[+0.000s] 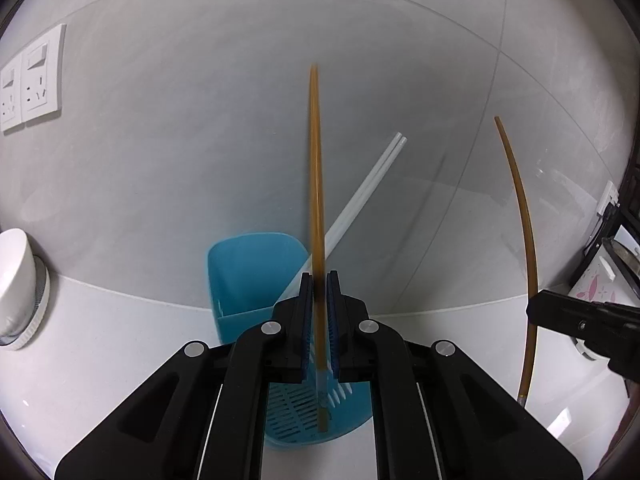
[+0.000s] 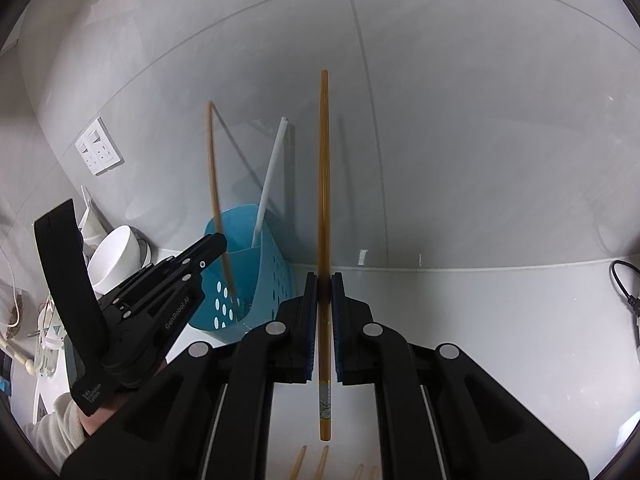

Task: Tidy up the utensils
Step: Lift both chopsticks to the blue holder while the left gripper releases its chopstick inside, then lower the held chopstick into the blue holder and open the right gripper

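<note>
My left gripper (image 1: 319, 280) is shut on an amber chopstick (image 1: 315, 184) held upright over the blue utensil basket (image 1: 244, 276); its lower end is inside the basket. White chopsticks (image 1: 372, 184) lean in the basket. My right gripper (image 2: 324, 280) is shut on another amber chopstick (image 2: 323, 200), upright, to the right of the basket (image 2: 260, 276). The right gripper (image 1: 576, 320) with its chopstick (image 1: 524, 232) shows at the right of the left wrist view. The left gripper (image 2: 208, 248) shows in the right wrist view at the basket's rim.
A tiled wall stands close behind the basket, with sockets (image 1: 32, 84) at left. A white cup (image 1: 12, 276) sits at far left on the white counter. Several light chopstick tips (image 2: 312, 464) lie at the near edge. A black cable (image 2: 624, 292) lies at right.
</note>
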Demonstrator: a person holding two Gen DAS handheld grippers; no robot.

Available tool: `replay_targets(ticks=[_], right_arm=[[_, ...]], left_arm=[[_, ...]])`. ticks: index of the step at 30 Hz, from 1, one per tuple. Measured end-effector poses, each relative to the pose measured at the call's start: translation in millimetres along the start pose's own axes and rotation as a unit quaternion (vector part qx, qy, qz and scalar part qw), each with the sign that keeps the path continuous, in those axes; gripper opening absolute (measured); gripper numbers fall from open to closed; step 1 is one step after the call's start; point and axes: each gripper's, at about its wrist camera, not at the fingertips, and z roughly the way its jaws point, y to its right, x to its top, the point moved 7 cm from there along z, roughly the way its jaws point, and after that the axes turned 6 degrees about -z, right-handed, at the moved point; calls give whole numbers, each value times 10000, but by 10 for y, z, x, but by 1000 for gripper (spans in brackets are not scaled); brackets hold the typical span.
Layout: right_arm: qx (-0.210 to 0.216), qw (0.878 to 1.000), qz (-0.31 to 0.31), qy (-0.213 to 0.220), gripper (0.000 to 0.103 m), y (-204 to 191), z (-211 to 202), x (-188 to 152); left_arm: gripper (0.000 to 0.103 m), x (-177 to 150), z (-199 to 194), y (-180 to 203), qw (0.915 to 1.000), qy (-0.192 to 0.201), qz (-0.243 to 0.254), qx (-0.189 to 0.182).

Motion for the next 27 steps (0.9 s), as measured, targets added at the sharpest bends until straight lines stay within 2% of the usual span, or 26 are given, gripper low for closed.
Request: replay_targets(ticks=[3, 6, 8, 10, 11, 14, 15, 16, 20, 27], right_arm=[[28, 10000, -34, 8, 6, -22, -11, 21], [80, 9999, -80, 65, 6, -50, -40, 56], [122, 9998, -126, 127, 6, -88, -57, 101], [190, 9995, -149, 209, 6, -134, -75, 162], [226, 9993, -160, 250, 6, -160, -82, 191], [365, 9984, -182, 404, 6, -241, -106, 288], [397, 9980, -189, 445, 6, -263, -109, 312], [451, 9975, -202, 503, 6, -304, -107, 351], [661, 9949, -184, 736, 6, -424, -96, 459], [874, 9882, -202, 1242, 6, -620, -69, 611]], left_arm=[[11, -1, -75, -23, 10000, -44, 9, 60], [34, 29, -175, -69, 9997, -100, -37, 202], [45, 27, -256, -118, 9993, -176, -92, 310], [62, 16, -334, -167, 9987, -242, -152, 432], [66, 16, -341, -158, 9985, -262, -175, 457], [83, -4, -466, -236, 9969, -403, -212, 635], [92, -8, -500, -275, 9961, -451, -228, 725], [96, -14, -539, -306, 9953, -458, -251, 813], [97, -22, -737, -435, 9944, -485, -295, 895], [97, -88, -812, -629, 9913, -714, -375, 1039]])
